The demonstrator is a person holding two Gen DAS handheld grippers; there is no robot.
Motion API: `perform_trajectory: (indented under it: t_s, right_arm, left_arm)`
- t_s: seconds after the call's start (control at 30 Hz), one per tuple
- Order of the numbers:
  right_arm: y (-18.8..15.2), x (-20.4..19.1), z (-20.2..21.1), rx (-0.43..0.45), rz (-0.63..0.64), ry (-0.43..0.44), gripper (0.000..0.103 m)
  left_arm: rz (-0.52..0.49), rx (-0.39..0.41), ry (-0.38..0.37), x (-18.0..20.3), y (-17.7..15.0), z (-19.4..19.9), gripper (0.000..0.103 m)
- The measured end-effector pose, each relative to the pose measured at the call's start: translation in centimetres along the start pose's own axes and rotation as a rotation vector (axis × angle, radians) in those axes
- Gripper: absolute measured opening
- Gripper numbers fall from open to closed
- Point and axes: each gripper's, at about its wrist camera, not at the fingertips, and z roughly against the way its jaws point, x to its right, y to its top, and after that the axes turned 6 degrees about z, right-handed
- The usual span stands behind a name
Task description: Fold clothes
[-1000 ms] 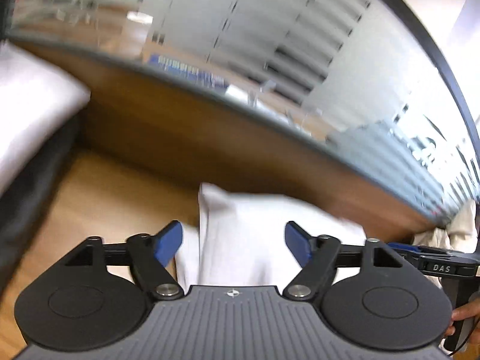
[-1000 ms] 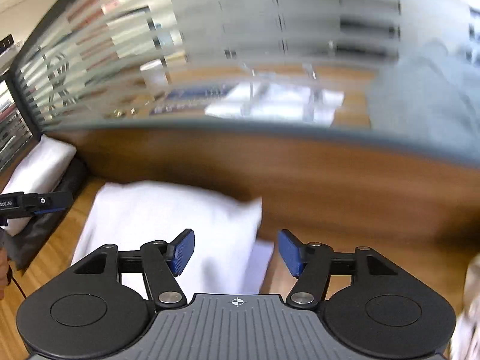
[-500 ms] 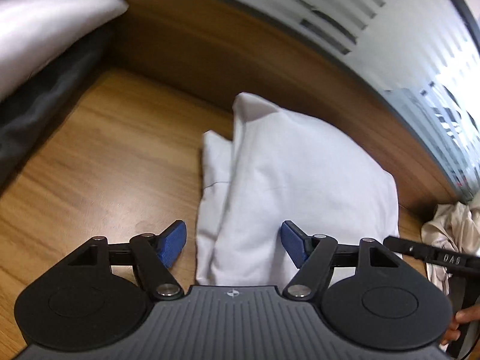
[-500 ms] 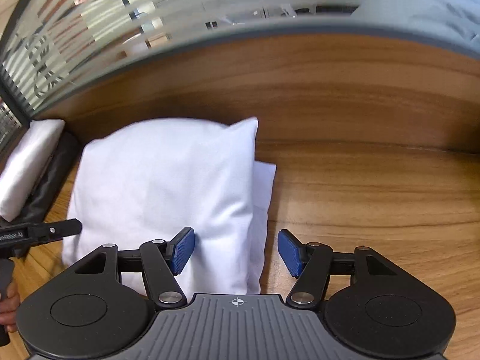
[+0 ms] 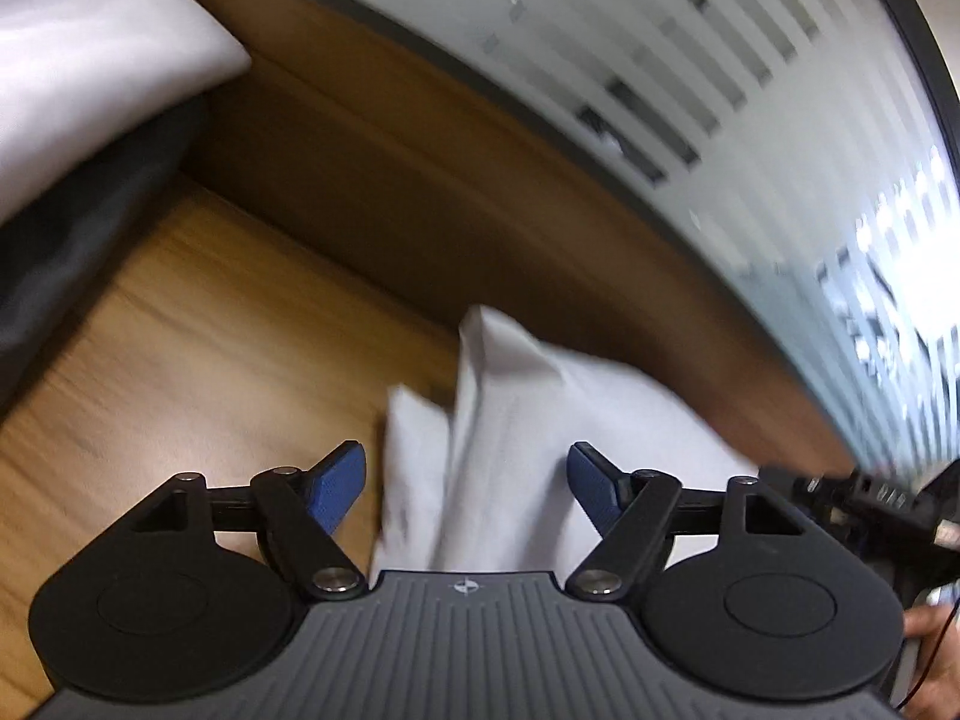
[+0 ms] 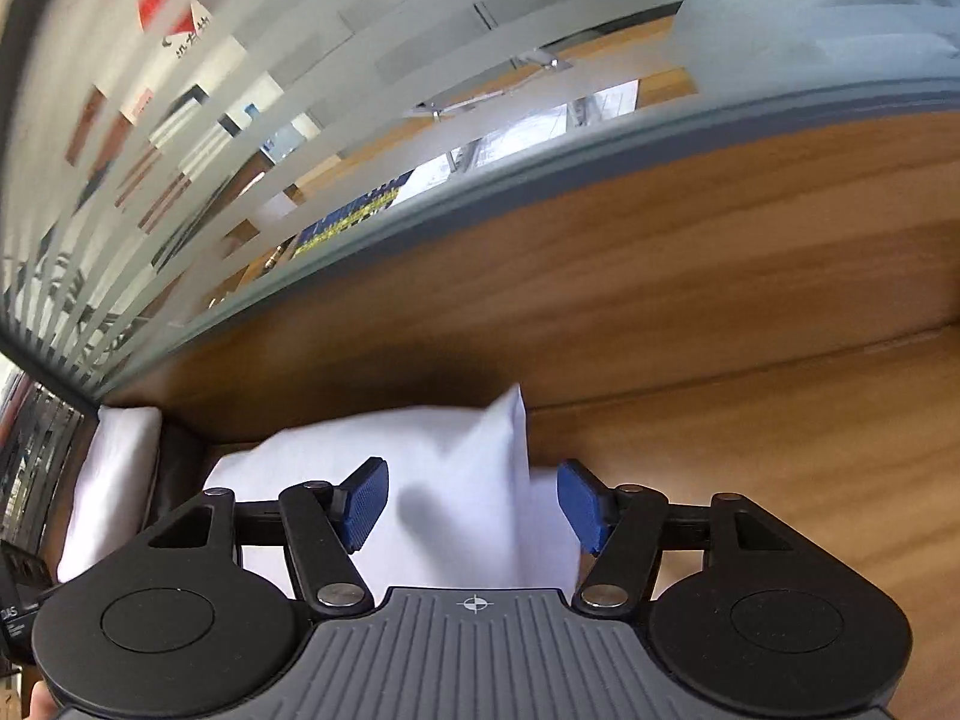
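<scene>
A folded white garment (image 5: 510, 450) lies on the wooden table (image 5: 198, 324), against the wooden back panel. In the left wrist view my left gripper (image 5: 467, 489) is open, its blue pads either side of the garment's left edge and nothing between them. The right wrist view shows the same white garment (image 6: 444, 468) with one corner sticking up. My right gripper (image 6: 471, 507) is open over the garment's right edge, gripping nothing. The right gripper's black body (image 5: 864, 498) and a hand (image 5: 933, 642) show at the left wrist view's right edge.
A white cushion (image 5: 78, 78) rests on a dark one (image 5: 72, 228) at the far left of the table; both also show in the right wrist view as white cushion (image 6: 114, 480). A frosted, striped glass partition (image 6: 420, 90) rises behind the wooden back panel (image 6: 660, 252).
Both cameras tilted down onto the garment and have now tilted back up towards the partition; the views are motion-blurred. Both grippers stayed open and the garment stayed in place.
</scene>
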Motion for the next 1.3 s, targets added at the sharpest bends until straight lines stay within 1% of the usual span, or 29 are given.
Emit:
perform_trajectory:
  t_s: [0.03,0.07,0.13,0.17,0.2,0.23,0.27,0.3,0.33,0.37,0.4,0.43,0.5,0.53,0.6,0.7,0.77,0.83,0.87,0.93,0.97,1.0,1.07,1.1,1.13,1.17,1.2,1.23,1.3]
  right_arm:
    - [0.2,0.1,-0.3,-0.01,0.0,0.002,0.065]
    - [0.6,0.1,-0.8,-0.019,-0.002,0.008,0.065]
    - [0.9,0.2,-1.5,-0.035,-0.006,0.016,0.065]
    - [1.0,0.2,-1.9,-0.04,-0.007,0.02,0.065]
    - [1.0,0.2,-2.2,-0.046,-0.007,0.024,0.065]
    - [1.0,0.2,-2.5,-0.053,-0.008,0.024,0.065]
    - [1.0,0.3,-2.7,-0.06,-0.008,0.033,0.058]
    - [0.9,0.4,-2.9,-0.061,-0.011,0.044,0.048]
    - [0.8,0.4,-3.1,-0.061,-0.014,0.054,0.045]
    - [0.8,0.5,-3.3,-0.061,-0.018,0.064,0.038]
    - [0.7,0.4,-3.2,-0.055,-0.006,0.059,0.025]
    - [0.7,0.3,-3.1,-0.054,0.005,0.069,0.019]
    - [0.9,0.3,-2.6,-0.043,-0.015,0.098,0.013]
    - [1.0,0.3,-2.2,-0.027,-0.03,0.138,0.012]
    - [1.4,-0.2,-2.0,-0.011,-0.005,0.138,0.011]
    - [1.9,-0.9,-1.8,0.012,0.033,0.138,0.011]
    - [2.3,-1.4,-1.7,0.027,0.059,0.137,0.012]
    - [2.1,-1.0,-3.2,-0.005,0.078,0.071,0.013]
    - [1.9,-0.8,-3.7,-0.011,0.085,0.051,0.015]
    - [1.6,-0.8,-4.4,-0.016,0.107,0.029,0.018]
    - [1.6,-0.9,-4.4,-0.013,0.12,0.019,0.02]
    - [1.6,-1.2,-4.3,-0.008,0.13,0.012,0.022]
    - [1.7,-1.8,-3.7,0.001,0.148,-0.005,0.025]
    - [1.7,-2.2,-3.2,0.008,0.159,-0.018,0.03]
    - [1.7,-2.5,-2.8,0.016,0.17,-0.031,0.032]
    - [1.6,-3.0,-2.0,0.033,0.19,-0.044,0.038]
    - [1.4,-3.6,-1.2,0.051,0.21,-0.057,0.043]
    - [1.3,-4.0,-0.5,0.066,0.23,-0.066,0.045]
    - [1.3,-4.3,0.6,0.087,0.263,-0.08,0.047]
  left_arm:
    - [0.02,0.007,0.002,-0.2,0.3,0.0,0.068]
    - [0.039,0.014,0.004,-0.4,0.5,0.1,0.062]
    - [0.059,0.004,0.011,-0.9,0.7,0.0,0.044]
    - [0.063,-0.012,0.019,-1.1,0.7,-0.3,0.029]
    - [0.067,-0.029,0.027,-1.3,0.6,-0.5,0.022]
    - [0.064,-0.049,0.036,-1.5,0.5,-0.8,0.018]
    - [0.057,-0.072,0.047,-1.7,0.4,-1.2,0.011]
    - [0.049,-0.095,0.057,-1.9,0.3,-1.6,0.01]
    - [0.049,-0.108,0.064,-2.0,0.2,-2.0,0.01]
    - [0.052,-0.116,0.068,-2.2,0.2,-2.5,0.01]
    - [0.062,-0.123,0.067,-2.4,0.2,-2.8,0.01]
    - [0.077,-0.13,0.063,-2.5,0.3,-3.1,0.009]
    - [0.098,-0.14,0.048,-2.9,0.6,-3.5,0.009]
    - [0.107,-0.144,0.039,-3.1,0.7,-3.7,0.009]
    - [0.125,-0.156,0.02,-3.5,1.0,-4.0,0.009]
    - [0.112,-0.159,0.011,-3.5,1.3,-4.3,0.009]
    - [0.132,-0.148,0.003,-3.7,1.4,-4.1,0.01]
    - [0.16,-0.105,-0.02,-3.8,1.7,-3.2,0.01]
    - [0.167,-0.077,-0.039,-3.7,1.8,-2.6,0.01]
    - [0.18,-0.044,-0.084,-3.3,2.2,-1.6,0.017]
    - [0.185,-0.037,-0.104,-3.2,2.4,-1.3,0.026]
    - [0.189,-0.036,-0.123,-3.0,2.5,-1.1,0.032]
    - [0.207,-0.054,-0.154,-2.8,2.8,-1.4,0.039]
    - [0.216,-0.063,-0.164,-2.8,2.9,-1.7,0.042]
    - [0.22,-0.072,-0.168,-2.7,2.9,-2.1,0.044]
    - [0.22,-0.085,-0.168,-2.6,2.8,-2.5,0.047]
    - [0.22,-0.099,-0.168,-2.5,2.7,-2.9,0.048]
    - [0.22,-0.113,-0.169,-2.4,2.5,-3.3,0.047]
    - [0.22,-0.101,-0.162,-2.2,2.1,-3.7,0.047]
